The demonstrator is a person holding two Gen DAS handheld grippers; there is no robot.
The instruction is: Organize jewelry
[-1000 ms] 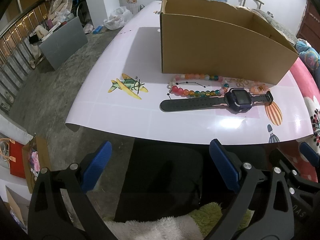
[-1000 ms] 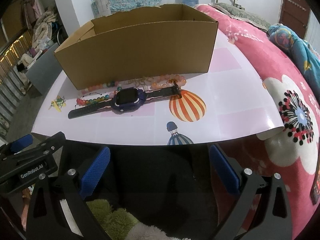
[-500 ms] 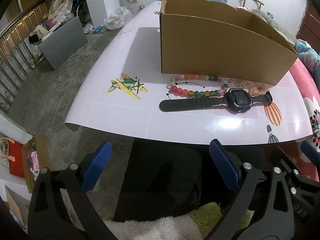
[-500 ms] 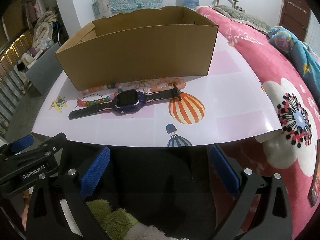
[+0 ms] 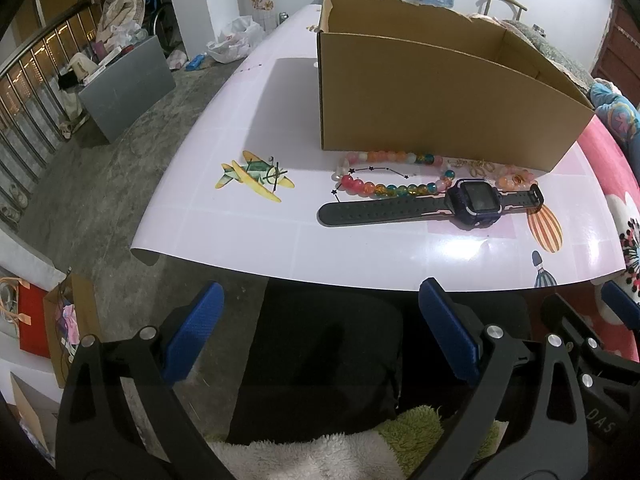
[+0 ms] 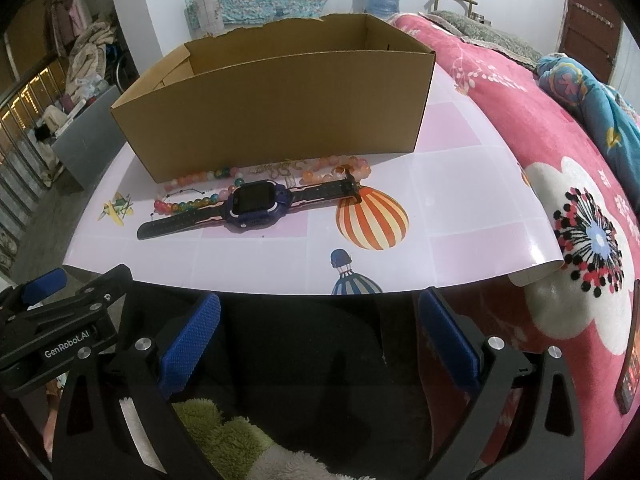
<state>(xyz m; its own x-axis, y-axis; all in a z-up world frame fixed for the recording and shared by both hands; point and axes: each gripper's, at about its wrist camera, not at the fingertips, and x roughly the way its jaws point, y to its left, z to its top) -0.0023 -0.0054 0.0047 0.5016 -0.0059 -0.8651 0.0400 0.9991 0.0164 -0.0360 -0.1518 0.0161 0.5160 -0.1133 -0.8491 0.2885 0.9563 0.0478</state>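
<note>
A dark smartwatch [image 5: 472, 200] [image 6: 256, 204] lies flat on the pink mat [image 5: 248, 240], in front of an open cardboard box [image 5: 432, 100] [image 6: 280, 104]. Behind it lie a multicoloured bead bracelet [image 5: 384, 184] [image 6: 188, 204], an orange-pink bead bracelet [image 5: 516, 178] [image 6: 336, 168] and a small gold chain [image 5: 476, 166] [image 6: 276, 168]. My left gripper [image 5: 320, 332] is open and empty, below the mat's near edge. My right gripper [image 6: 316, 336] is open and empty, also short of the mat.
The mat [image 6: 460, 200] lies on a pink floral blanket [image 6: 540, 128]. A phone [image 6: 630, 364] rests at the far right. A grey bin [image 5: 128, 80] and a railing stand on the floor to the left. A black chair back [image 5: 320, 360] is below the grippers.
Both grippers have crept slightly nearer to the mat. Nothing on the mat has moved.
</note>
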